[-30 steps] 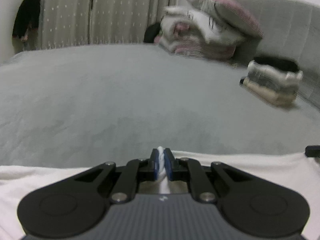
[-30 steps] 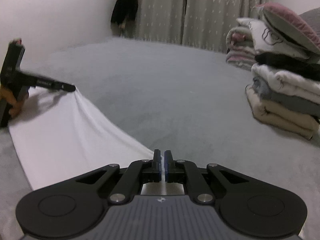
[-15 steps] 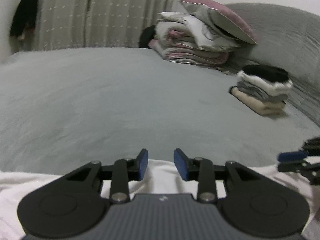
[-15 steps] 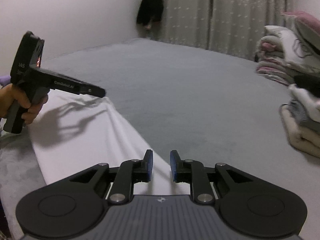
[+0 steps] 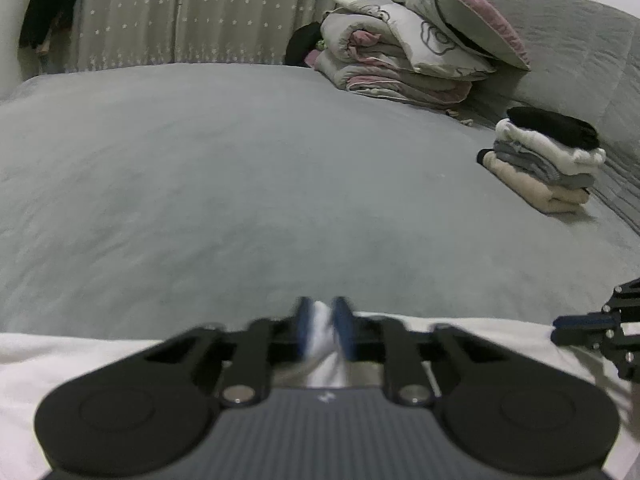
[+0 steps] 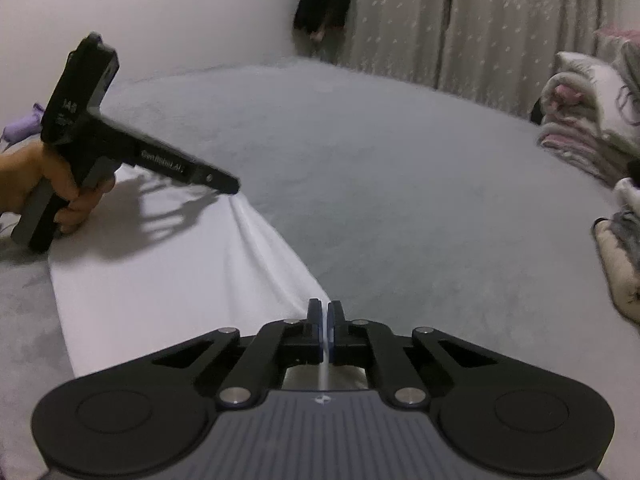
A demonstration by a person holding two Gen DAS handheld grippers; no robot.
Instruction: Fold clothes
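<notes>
A white garment (image 6: 168, 280) lies flat on the grey bed near its front edge. In the left wrist view my left gripper (image 5: 323, 322) is shut on a bunched fold of the white garment (image 5: 80, 356) at its far edge. My right gripper (image 6: 325, 312) is shut on the same far edge further right, with a thin strip of cloth pinched between its blue pads. The right wrist view also shows the left gripper (image 6: 230, 185) held in a person's hand (image 6: 44, 184), its tip on the cloth. The right gripper's tip (image 5: 580, 326) shows at the right of the left wrist view.
A stack of folded clothes (image 5: 548, 164) sits at the right of the grey bed (image 5: 240, 184), by the padded headboard (image 5: 580, 48). Folded quilts and pillows (image 5: 416, 52) are piled behind. Curtains (image 6: 460, 20) hang at the far side. A dark garment (image 6: 324, 0) hangs in the corner.
One second ago both grippers held the cloth; half a second ago both stood open. Now both have shut again on the garment's far edge, and wrinkles run between them.
</notes>
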